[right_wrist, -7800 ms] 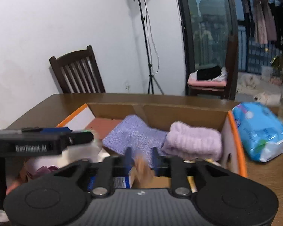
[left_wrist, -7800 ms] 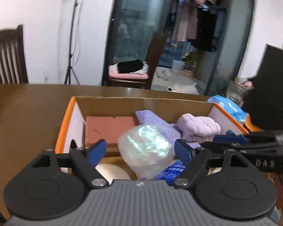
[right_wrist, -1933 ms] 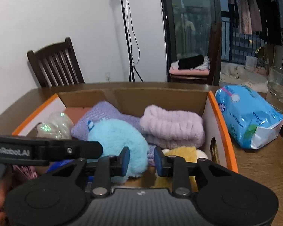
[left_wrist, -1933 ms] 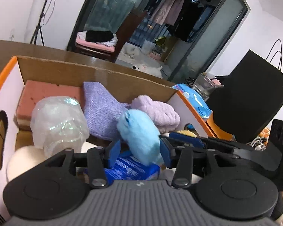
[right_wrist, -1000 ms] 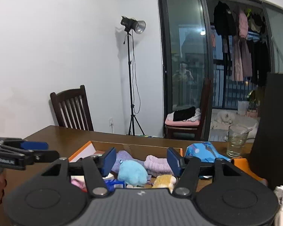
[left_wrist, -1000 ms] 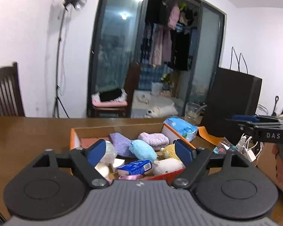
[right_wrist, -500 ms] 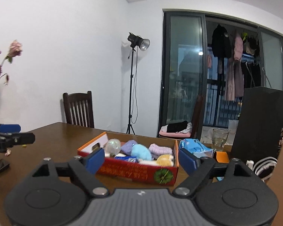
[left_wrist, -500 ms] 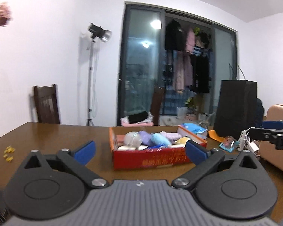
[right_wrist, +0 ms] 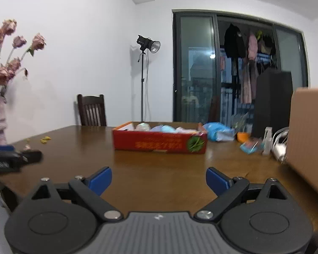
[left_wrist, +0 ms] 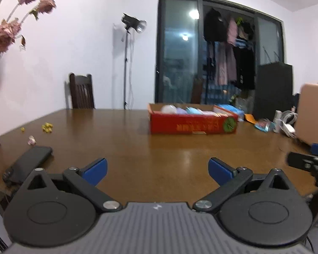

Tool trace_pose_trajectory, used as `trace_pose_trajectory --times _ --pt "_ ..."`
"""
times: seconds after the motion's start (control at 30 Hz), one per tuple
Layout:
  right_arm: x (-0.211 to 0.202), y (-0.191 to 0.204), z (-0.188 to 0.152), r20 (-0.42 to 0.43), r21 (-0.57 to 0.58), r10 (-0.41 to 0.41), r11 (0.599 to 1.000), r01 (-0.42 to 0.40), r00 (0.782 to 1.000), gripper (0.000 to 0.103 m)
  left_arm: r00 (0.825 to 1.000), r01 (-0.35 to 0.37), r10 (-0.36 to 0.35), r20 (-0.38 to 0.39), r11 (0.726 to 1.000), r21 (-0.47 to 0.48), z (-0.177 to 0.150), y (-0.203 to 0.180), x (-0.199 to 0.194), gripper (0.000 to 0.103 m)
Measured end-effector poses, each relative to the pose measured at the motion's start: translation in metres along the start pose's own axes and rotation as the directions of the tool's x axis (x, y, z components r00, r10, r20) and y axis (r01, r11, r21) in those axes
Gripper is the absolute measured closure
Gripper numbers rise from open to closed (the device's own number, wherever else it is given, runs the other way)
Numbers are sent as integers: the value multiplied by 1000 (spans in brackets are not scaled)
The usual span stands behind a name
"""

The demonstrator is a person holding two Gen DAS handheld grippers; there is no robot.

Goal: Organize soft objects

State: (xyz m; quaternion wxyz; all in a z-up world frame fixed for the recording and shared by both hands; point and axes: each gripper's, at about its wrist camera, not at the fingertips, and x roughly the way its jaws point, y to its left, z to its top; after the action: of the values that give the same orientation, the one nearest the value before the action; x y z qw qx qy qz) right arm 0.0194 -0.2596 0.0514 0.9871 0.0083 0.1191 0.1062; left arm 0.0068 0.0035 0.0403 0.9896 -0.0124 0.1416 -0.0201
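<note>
Red cardboard box (right_wrist: 159,145) of soft toys is seen far across the brown wooden table (right_wrist: 159,169), well apart from the empty, spread left gripper (left_wrist: 156,169) and opening right gripper (right_wrist: 159,178), which are best kept clear.

Both wrist cams sat low over the table's near end, facing across it.
My left cam looked over the table (left_wrist: 159,148) at the red box (left_wrist: 193,123), well off, right of centre; my right cam (right_wrist: 161,142) saw it a bit nearer, centred. Both shared box, chair (left_wrist: 81,94), light stand (right_wrist: 147,44), glass doors (left_wrist: 220,53).
</note>
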Motion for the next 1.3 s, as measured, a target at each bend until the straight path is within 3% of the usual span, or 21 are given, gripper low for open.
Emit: trace_pose_trajectory --times 0.17,1.3 --pt "2 10 2 7 -32 6 999 -6 1000 7 1000 20 -20 15 1000 -23 3 -5 1 0" --pt "9 2 1 -9 32 -24 999 25 1000 1 999 21 -21 25 1000 -16 6 -3 -4 0"
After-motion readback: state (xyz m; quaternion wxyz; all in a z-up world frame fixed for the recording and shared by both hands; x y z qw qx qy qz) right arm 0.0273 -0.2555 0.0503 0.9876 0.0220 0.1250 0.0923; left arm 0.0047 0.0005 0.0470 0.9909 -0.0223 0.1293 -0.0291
